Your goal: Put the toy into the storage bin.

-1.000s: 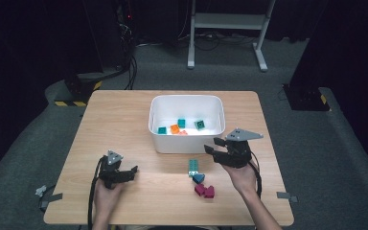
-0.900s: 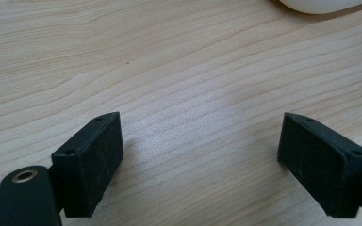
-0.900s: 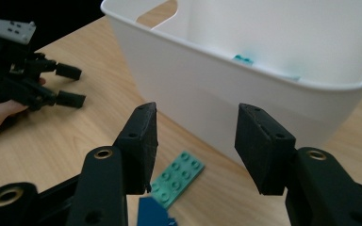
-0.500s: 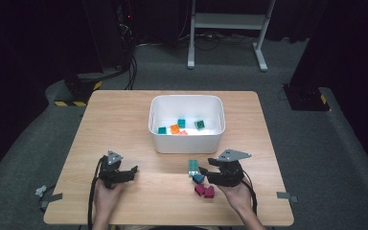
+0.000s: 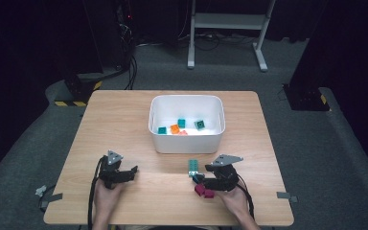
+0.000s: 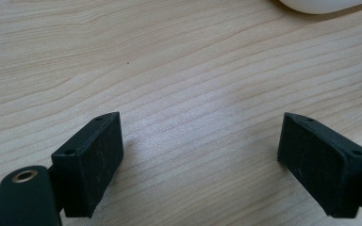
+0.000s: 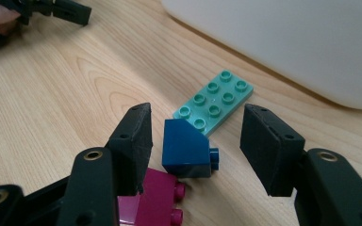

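A: From the high view, where does everything sit?

B: The wooden surface [image 5: 124, 124] carries a white bin [image 5: 186, 142] near its middle, with several small bricks inside it, teal, orange and green. The left tongs [image 5: 133, 169] rest low at the near left, well apart from the bin, held in the person's left hand [image 5: 106, 197]. The right tongs [image 5: 199, 181] are down at the near right, just in front of the bin, over a little cluster of bricks: a light green plate [image 5: 193, 166], a blue brick that I can barely make out from here, and a magenta brick [image 5: 204, 191].

A: And the left gripper view?

B: The left tongs [image 6: 201, 162] stand wide apart over bare wood [image 6: 179, 70], nothing between them. A sliver of the bin's rim [image 6: 320, 4] sits at the top edge.

A: The right gripper view?

B: The right tongs [image 7: 195, 150] are apart and have just been opening. The blue brick [image 7: 186, 149] lies on the surface between the two pads, lying on its side with a stud pointing towards the right pad; neither pad presses on it. It overlaps the near end of the green plate [image 7: 215, 100], which lies flat, studs up. The magenta brick [image 7: 153, 200] is just beside the blue one, below the left pad. The bin's wall [image 7: 287, 42] rises behind them, and the left tongs [image 7: 68, 13] show far off at the upper left.
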Motion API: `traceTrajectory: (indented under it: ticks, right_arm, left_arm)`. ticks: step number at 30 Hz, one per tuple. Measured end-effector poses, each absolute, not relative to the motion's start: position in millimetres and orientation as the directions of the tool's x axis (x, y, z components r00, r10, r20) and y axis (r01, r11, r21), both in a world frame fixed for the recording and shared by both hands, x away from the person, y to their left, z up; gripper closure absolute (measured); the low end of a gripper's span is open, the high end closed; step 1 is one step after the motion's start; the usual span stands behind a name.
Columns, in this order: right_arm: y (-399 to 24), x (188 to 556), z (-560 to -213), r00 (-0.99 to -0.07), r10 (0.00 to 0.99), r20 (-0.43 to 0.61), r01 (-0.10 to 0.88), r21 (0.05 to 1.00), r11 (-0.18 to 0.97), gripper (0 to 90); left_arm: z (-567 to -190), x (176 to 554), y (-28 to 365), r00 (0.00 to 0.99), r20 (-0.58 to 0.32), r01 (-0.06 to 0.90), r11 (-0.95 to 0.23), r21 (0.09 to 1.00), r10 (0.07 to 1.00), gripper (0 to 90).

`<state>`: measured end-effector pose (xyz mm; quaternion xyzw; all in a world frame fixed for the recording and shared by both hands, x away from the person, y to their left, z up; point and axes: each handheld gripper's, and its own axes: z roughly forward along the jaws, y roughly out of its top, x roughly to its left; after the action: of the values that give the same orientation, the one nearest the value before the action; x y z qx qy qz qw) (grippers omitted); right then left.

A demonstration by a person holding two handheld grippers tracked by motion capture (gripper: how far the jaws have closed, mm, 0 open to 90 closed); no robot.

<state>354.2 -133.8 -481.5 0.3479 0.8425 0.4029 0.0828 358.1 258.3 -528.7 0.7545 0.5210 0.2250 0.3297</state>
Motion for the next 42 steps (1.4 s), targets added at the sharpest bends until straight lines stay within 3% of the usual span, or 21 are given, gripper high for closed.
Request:
traceTrajectory:
  ticks: [21,42]
  right_arm:
    - [-126.3,363.4,-499.5,-0.742,0.655,0.143,0.548,0.691,0.471,44.3]
    - [-135.9,365.5,-504.8,-0.718,0.686,0.116,0.553,0.693,0.463,55.7]
  left_arm:
    - [-528.7,358.1,258.3,0.356,-0.004,0.638,-0.239,0.732,0.935,15.0]
    - [-528.6,358.1,258.3,0.356,-0.004,0.638,-0.24,0.732,0.935,15.0]
